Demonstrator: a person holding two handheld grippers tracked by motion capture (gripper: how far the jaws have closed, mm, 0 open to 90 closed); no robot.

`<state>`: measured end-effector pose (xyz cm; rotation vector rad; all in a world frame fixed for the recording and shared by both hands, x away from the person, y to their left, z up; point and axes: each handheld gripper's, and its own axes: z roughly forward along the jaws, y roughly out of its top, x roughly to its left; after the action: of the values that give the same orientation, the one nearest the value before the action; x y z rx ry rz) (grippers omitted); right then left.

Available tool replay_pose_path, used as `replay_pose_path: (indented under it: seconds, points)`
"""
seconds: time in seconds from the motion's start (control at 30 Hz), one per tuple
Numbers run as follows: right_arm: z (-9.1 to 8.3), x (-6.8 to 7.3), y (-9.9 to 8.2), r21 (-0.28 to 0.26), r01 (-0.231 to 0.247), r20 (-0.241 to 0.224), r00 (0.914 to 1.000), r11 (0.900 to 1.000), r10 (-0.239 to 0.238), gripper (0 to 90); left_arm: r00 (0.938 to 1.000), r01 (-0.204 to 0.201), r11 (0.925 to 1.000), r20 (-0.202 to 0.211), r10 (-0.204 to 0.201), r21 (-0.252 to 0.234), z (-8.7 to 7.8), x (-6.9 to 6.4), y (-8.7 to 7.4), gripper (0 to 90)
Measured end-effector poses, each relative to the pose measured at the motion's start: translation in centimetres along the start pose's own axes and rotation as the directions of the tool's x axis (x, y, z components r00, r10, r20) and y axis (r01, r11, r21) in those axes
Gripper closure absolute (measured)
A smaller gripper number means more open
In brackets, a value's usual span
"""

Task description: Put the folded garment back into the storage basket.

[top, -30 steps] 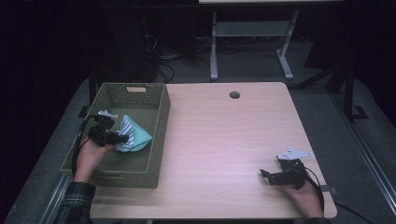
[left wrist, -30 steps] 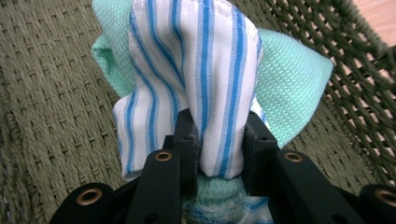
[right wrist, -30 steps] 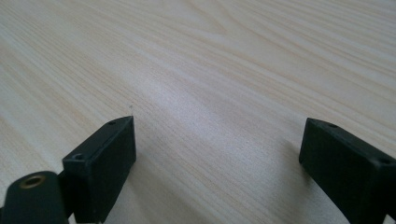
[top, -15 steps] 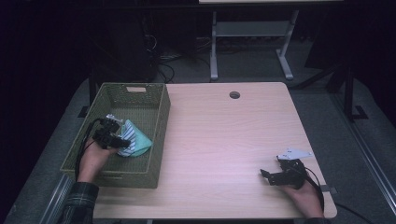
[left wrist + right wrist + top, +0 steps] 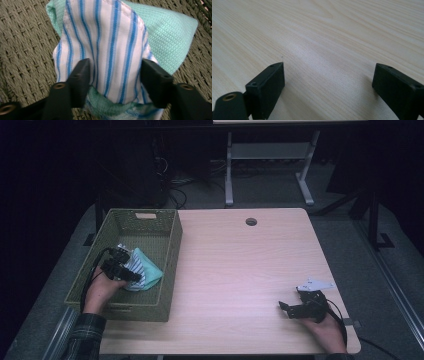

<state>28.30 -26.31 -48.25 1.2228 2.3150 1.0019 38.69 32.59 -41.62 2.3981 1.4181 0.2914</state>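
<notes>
- Releasing the striped cloth (image 5: pixel 110 47) inside the woven basket (image 5: pixel 172 250) at the left end of the surface (image 5: pixel 240 270), with the left gripper (image 5: pixel 131 274) low over the basket floor.
- Having just been opening, left jaws now standing spread on either side of the cloth's folded end, the blue-and-white fabric still bulging between them, no longer looking pinched.
- Resting on top of the mint-green cloth (image 5: pixel 170 35), the striped cloth overlapping it and lying near the basket's right wall.
- Risking a snag: fabric still sitting between the jaws and touching their inner faces, so lifting straight away could be dragging the striped cloth back up and out of place.
- Risking disturbance of the green cloth too: a strip of it showing just under the jaws, close enough for a low sideways pull to be catching it and unfolding the pile.
- Risking a knock on the basket: hand and trailing cable sitting inside the rim, so a hurried withdrawal toward the near wall could be shoving or tipping the light wicker.
- Risking loss of the fold: loose, rounded cloth likely slumping open once freed, more so if brushed on the way out.
- Idling at the surface's right near corner, the right gripper (image 5: pixel 289 309) keeping its jaws spread over bare wood, gripping nothing, well apart from the basket and posing little risk there.
</notes>
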Motion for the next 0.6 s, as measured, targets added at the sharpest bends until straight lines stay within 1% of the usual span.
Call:
replay_pose_path:
  seconds: [0.13, 0.17, 0.27, 0.33, 0.43, 0.53, 0.6]
  points:
    - [0.0, 0.0, 0.0, 0.000, 0.000, 0.000, 1.0000, 1.0000, 0.000, 10.4, 0.9999, -0.002, 0.9999, -0.013, 0.002, 0.010, 0.2, -0.1, 0.1, 24.8]
    - [0.0, 0.0, 0.0, 0.000, 0.001, 0.000, 1.0000, 1.0000, -0.001, 10.4, 0.9999, -0.006, 0.9999, -0.014, 0.006, 0.011, 0.3, 0.0, 0.1, 18.8]
    - [0.0, 0.0, 0.0, 0.000, 0.001, 0.000, 1.0000, 1.0000, -0.001, 10.4, 0.9999, -0.009, 1.0000, -0.010, 0.009, 0.002, 0.2, 0.0, 0.1, 13.0]
    - [0.0, 0.0, 0.0, -0.001, -0.001, 0.000, 1.0000, 1.0000, 0.001, 10.5, 0.9999, -0.012, 0.9999, -0.001, 0.012, -0.011, 0.1, 0.0, 0.1, 12.9]
    - [0.0, 0.0, 0.0, 0.000, 0.000, 0.000, 1.0000, 1.0000, 0.000, 10.5, 0.9999, -0.005, 0.9993, 0.013, 0.006, -0.037, -0.3, 0.1, 0.1, 12.9]
    - [0.0, 0.0, 0.0, 0.000, -0.001, 0.000, 1.0000, 1.0000, 0.001, 10.5, 0.9997, -0.009, 0.9971, 0.024, 0.011, -0.076, -0.8, 0.1, 0.1, 12.9]
    - [0.0, 0.0, 0.0, 0.000, 0.000, 0.000, 1.0000, 1.0000, 0.000, 10.5, 0.9993, -0.002, 0.9946, 0.036, 0.006, -0.104, -1.1, 0.0, 0.1, 12.9]
